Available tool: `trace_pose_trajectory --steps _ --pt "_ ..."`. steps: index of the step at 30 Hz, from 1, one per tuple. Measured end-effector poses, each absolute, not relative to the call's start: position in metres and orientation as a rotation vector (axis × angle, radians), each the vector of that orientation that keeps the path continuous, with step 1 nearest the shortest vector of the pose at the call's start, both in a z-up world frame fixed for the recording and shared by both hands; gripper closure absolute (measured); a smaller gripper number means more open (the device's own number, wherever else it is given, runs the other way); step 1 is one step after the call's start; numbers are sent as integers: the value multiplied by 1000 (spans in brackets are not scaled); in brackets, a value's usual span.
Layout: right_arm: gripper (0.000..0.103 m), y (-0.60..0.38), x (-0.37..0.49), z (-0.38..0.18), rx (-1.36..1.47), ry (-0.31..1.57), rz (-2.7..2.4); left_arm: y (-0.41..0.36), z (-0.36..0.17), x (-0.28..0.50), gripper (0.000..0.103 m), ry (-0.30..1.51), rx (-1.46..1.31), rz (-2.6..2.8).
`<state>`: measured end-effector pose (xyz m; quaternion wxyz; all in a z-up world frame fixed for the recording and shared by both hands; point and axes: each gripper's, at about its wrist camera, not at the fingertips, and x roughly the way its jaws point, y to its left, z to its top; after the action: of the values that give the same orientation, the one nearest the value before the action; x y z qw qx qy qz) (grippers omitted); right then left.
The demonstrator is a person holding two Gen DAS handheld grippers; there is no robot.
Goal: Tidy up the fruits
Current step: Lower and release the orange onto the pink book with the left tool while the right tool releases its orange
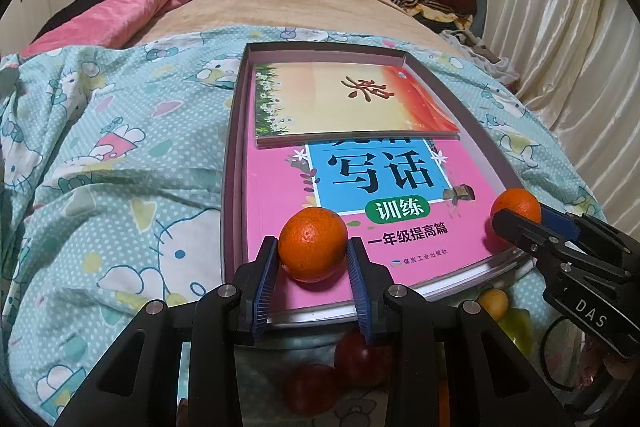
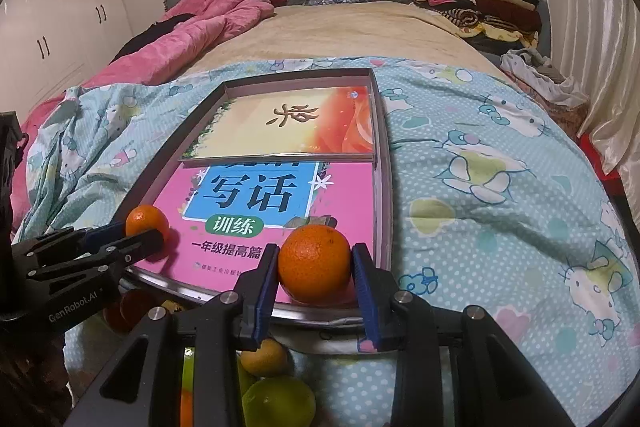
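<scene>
Bed: right wrist view alone shows wardrobe; grippers hold oranges.

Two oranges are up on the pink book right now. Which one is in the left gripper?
The orange near the book's left front edge, between the left gripper's blue pads. The other orange, at the right front corner, is in the right gripper.
</scene>
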<state>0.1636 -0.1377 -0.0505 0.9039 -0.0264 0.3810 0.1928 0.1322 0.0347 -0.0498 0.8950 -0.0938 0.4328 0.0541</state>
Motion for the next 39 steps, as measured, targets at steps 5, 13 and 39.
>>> trace_pose_trajectory --steps 5,13,39 --pt "66 -134 163 -53 -67 796 407 36 -50 133 67 897 -206 112" --pt "66 -136 163 -53 -52 795 415 36 -50 131 67 897 -208 113" --pt "36 -141 155 -37 22 710 479 34 -36 120 65 872 -222 86"
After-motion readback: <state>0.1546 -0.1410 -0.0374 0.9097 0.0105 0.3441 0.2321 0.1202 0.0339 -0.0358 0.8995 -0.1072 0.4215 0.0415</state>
